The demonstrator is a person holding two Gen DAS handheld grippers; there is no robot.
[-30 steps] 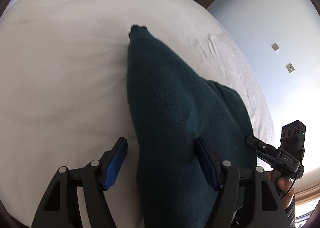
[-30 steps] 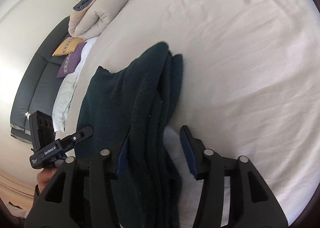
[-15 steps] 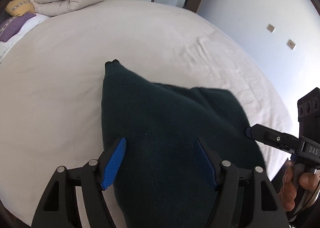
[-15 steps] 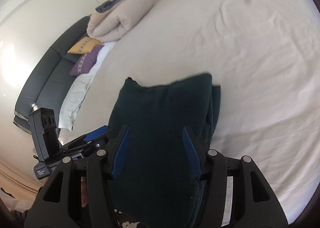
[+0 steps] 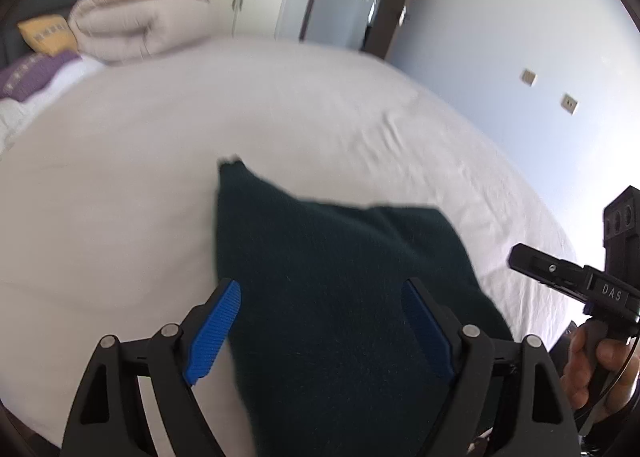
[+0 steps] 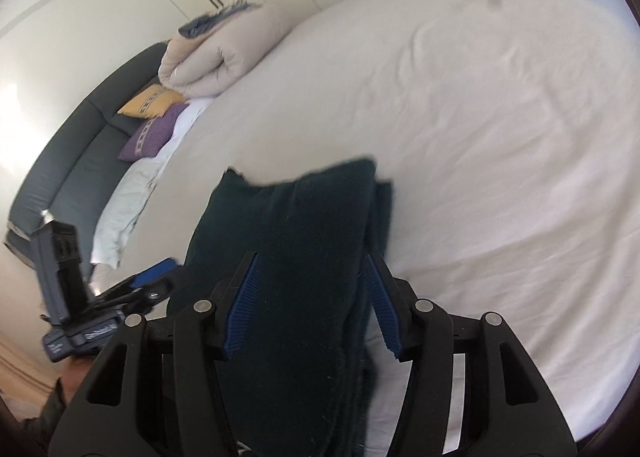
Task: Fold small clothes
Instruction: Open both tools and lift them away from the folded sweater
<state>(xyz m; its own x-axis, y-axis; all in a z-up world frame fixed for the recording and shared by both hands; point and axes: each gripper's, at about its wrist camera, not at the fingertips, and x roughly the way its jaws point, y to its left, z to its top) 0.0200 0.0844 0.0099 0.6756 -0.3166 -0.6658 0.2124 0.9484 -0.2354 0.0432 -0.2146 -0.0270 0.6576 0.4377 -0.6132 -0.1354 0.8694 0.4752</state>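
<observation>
A dark green knitted garment, folded into a thick rectangle, lies on the white bed. It also shows in the right wrist view. My left gripper is open, its blue pads wide apart above the garment's near left part. My right gripper is open too, its pads astride the garment's near right edge. Each gripper shows in the other's view: the right one and the left one. Neither holds the cloth.
A rolled beige duvet and yellow and purple cushions lie at the bed's far end by a dark headboard. White cupboards and a door stand behind. A wall with sockets runs along the right.
The garment went from a draped, raised shape to a flat folded rectangle on the bed. Both grippers have tilted up and pulled back, so more of the room shows.
</observation>
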